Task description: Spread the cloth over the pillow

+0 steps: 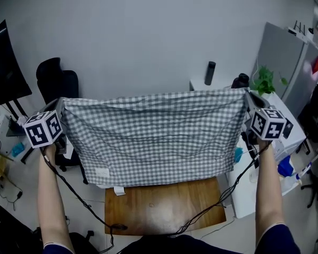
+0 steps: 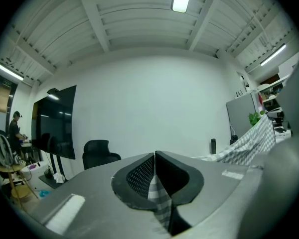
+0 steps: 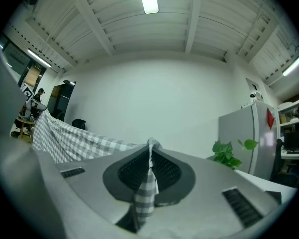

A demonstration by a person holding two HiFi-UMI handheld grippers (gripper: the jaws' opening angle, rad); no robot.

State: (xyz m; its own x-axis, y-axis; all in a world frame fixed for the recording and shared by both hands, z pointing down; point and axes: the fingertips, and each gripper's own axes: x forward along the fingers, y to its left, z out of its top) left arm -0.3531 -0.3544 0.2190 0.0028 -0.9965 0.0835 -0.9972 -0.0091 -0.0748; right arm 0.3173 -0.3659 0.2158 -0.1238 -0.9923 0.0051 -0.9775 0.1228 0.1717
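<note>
Left tongs (image 1: 60, 102) and right tongs (image 1: 247, 93) pinch the cloth (image 1: 153, 136) stretched sideways, hanging down.

White wall (image 1: 148, 30), black office chair (image 1: 55, 81), wooden table (image 1: 164, 202).

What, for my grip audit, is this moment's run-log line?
left gripper shut on cloth | right gripper shut on cloth | cloth spread above table | pillow unseen

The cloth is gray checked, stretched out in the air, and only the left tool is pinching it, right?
Not quite: both tools pinch it. The cloth is gray checked and stretched out in the air, but the right tool is shut on a corner too, as the right gripper view shows. The left tool pinches the other corner.
</note>
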